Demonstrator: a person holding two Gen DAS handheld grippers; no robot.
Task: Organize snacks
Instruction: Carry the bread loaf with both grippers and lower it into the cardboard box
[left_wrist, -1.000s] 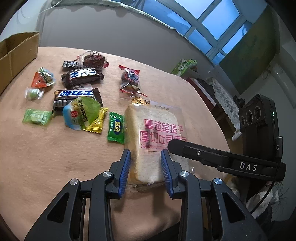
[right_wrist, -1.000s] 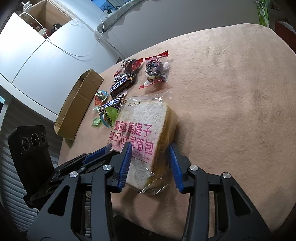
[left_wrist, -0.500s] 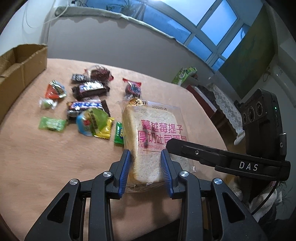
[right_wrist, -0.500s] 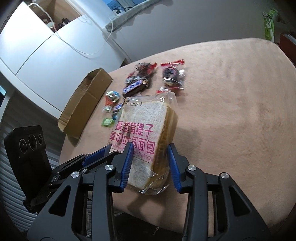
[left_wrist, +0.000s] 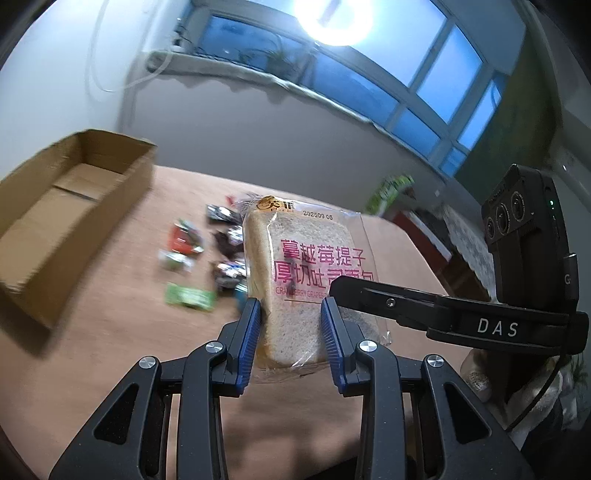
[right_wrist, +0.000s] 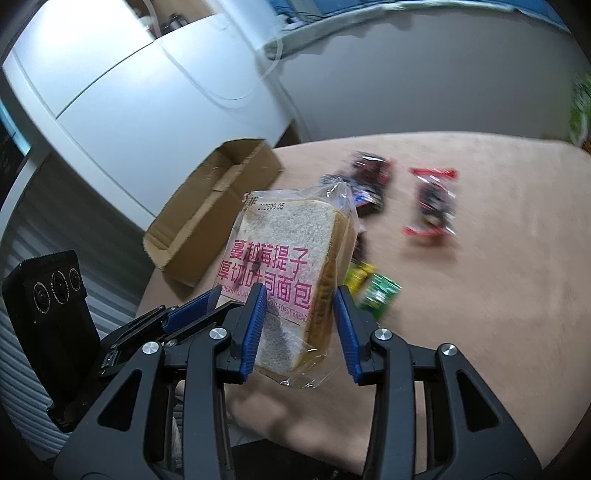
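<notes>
A clear bag of sliced toast bread with pink print (left_wrist: 295, 269) hangs in the air above the table, held at its near end by both grippers. My left gripper (left_wrist: 291, 336) is shut on its near edge. My right gripper (right_wrist: 299, 325) is shut on the same end beside it; the bread also shows in the right wrist view (right_wrist: 288, 269). Small wrapped snacks lie on the table beyond: a green packet (left_wrist: 188, 295), dark chocolate bars (left_wrist: 225, 218), a red-edged packet (right_wrist: 432, 203), a green and yellow candy (right_wrist: 373, 290).
An open cardboard box (left_wrist: 62, 218) stands on the table's left side, also in the right wrist view (right_wrist: 218, 214). The table has a tan cloth (right_wrist: 480, 295). White cabinets stand behind the box. A window wall is at the back.
Both grippers have lifted the bread bag off the table and tilted it upright. The views have swung up and toward the box, blurring the snacks below.
</notes>
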